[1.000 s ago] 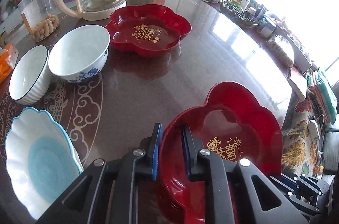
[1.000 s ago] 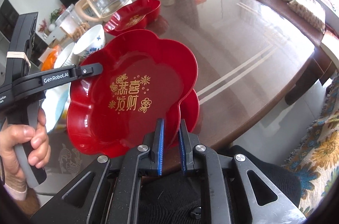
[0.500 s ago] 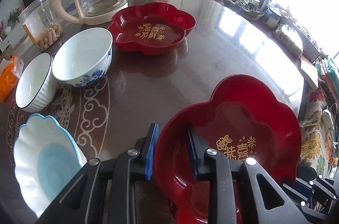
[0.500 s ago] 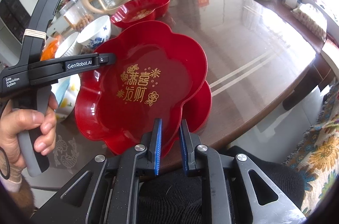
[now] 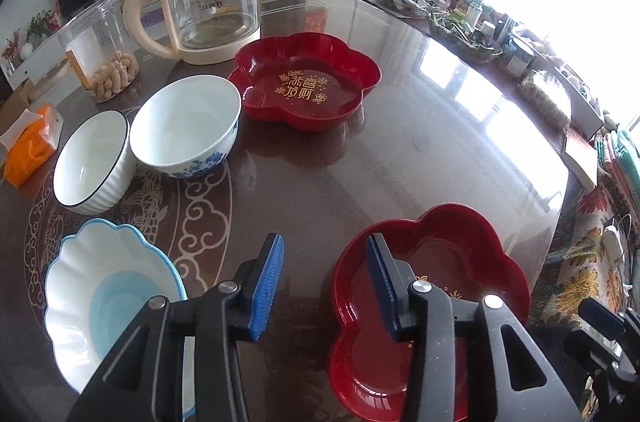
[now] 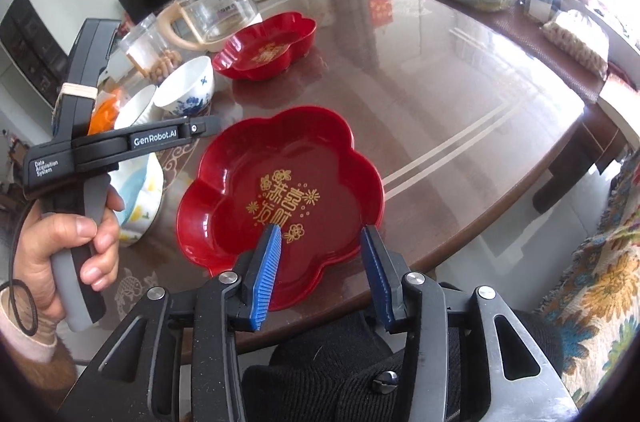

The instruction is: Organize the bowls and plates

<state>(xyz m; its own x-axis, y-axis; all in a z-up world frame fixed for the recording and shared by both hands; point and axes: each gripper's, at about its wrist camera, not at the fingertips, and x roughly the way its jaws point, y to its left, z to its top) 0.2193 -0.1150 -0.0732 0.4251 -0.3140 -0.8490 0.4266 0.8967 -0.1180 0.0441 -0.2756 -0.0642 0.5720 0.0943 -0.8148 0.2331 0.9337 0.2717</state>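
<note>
Both jaws have just been opening: your left gripper (image 5: 322, 282) and right gripper (image 6: 320, 272) gape empty, the stacked red plates (image 6: 280, 198) resting just beneath them; lift clear without nudging the rim

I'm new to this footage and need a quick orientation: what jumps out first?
The near red flower plate sits at the table's near edge, both claws, left and right, open around its rim. A matching far red plate lies by the glass kettle; three white bowls cluster left.
</note>
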